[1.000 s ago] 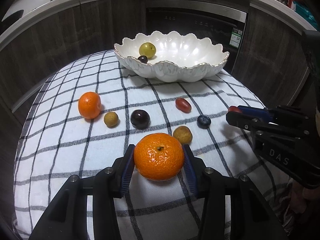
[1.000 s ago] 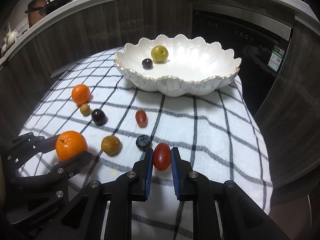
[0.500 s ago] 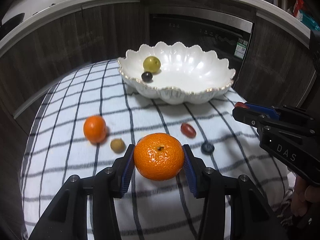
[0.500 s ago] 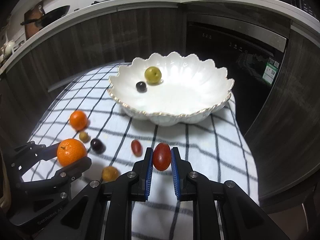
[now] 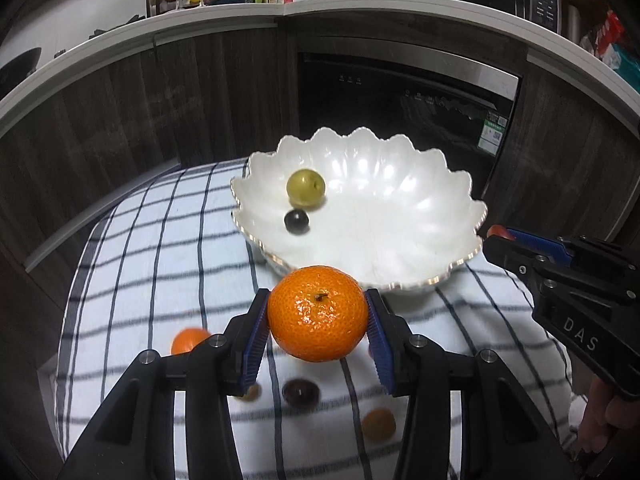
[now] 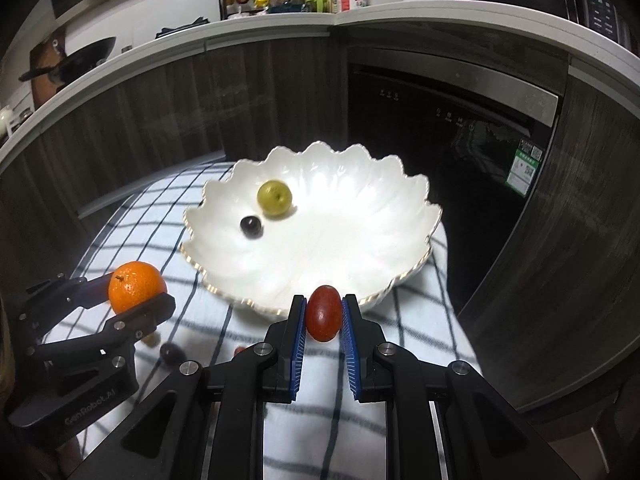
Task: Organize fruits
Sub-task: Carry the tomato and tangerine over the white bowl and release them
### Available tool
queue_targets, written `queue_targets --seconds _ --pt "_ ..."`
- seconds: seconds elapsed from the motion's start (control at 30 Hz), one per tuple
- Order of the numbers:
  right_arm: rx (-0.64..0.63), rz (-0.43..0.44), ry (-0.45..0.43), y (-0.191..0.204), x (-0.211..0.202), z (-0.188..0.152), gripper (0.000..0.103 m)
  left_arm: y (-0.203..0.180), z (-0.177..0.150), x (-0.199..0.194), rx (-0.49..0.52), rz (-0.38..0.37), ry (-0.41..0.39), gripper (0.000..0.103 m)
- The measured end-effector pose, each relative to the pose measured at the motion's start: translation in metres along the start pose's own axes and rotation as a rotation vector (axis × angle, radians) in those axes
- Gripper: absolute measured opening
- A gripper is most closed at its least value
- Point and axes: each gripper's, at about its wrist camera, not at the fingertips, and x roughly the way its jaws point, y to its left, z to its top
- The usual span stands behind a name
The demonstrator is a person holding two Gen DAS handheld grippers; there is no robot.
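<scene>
You have a mandarin point(image 5: 317, 313) clamped between the blue pads of your left gripper point(image 5: 317, 320), and a small red oval fruit point(image 6: 323, 313) pinched in your right gripper point(image 6: 323, 320), whose jaws stand narrow around it. Both fruits are off the checked cloth point(image 5: 160, 264) now: a second ago they sat just above it near the front edge of the surface, and since then you have lifted and carried both toward the white scalloped bowl point(image 5: 420, 256) at the far end. In each wrist view the held fruit now lines up with the bowl's near rim, though whether it is over the rim yet I cannot tell.

Inside the bowl lie a green round fruit point(image 5: 305, 187) and a small dark berry point(image 5: 296, 221), close together toward its left side. The rest of the basin is free, so both of your fruits should have room to land without knocking those two.

Left behind on the cloth, below your left gripper, are a second mandarin point(image 5: 188, 340), a dark plum-like fruit point(image 5: 301, 393) and a brownish round one point(image 5: 379, 424); they are blurred. I judge the task to be partway done, with these two drops coming next and several fruits to fetch after. Lower them before letting go, as round fruit rolls in a glossy basin.
</scene>
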Motion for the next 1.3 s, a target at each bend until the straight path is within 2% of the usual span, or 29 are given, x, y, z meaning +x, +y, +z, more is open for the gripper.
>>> queue_targets --seconds 0.37,0.93,0.97,1.0,1.1,1.13,1.2,1.23,1.3 --pt "0.033 -0.035 -0.015 -0.016 0.017 0.026 0.019 -0.002 0.030 0.026 0.015 -0.011 0.004 0.046" --pt "0.068 -0.042 0.026 -0.031 0.044 0.036 0.019 -0.004 0.050 0.060 0.036 -0.029 0.035 0.047" --pt "0.069 -0.042 0.023 -0.031 0.044 0.036 0.020 -0.005 0.050 0.061 0.039 -0.026 0.039 0.048" --pt "0.068 -0.044 0.023 -0.031 0.045 0.036 0.020 -0.005 0.050 0.061 0.043 -0.022 0.037 0.057" --pt "0.057 -0.051 0.029 -0.029 0.046 0.037 0.021 -0.005 0.051 0.055 0.047 -0.012 0.006 0.072" --pt "0.055 -0.052 0.029 -0.029 0.046 0.037 0.022 -0.005 0.052 0.054 0.049 -0.010 0.002 0.073" --pt "0.057 -0.055 0.026 -0.030 0.045 0.037 0.041 -0.004 0.055 0.053 0.053 -0.003 -0.001 0.075" --pt "0.063 -0.062 0.018 -0.031 0.043 0.038 0.046 -0.003 0.055 0.052 0.052 -0.001 -0.004 0.076" --pt "0.075 -0.072 0.004 -0.032 0.040 0.039 0.064 -0.002 0.057 0.049 0.050 0.006 -0.009 0.083"
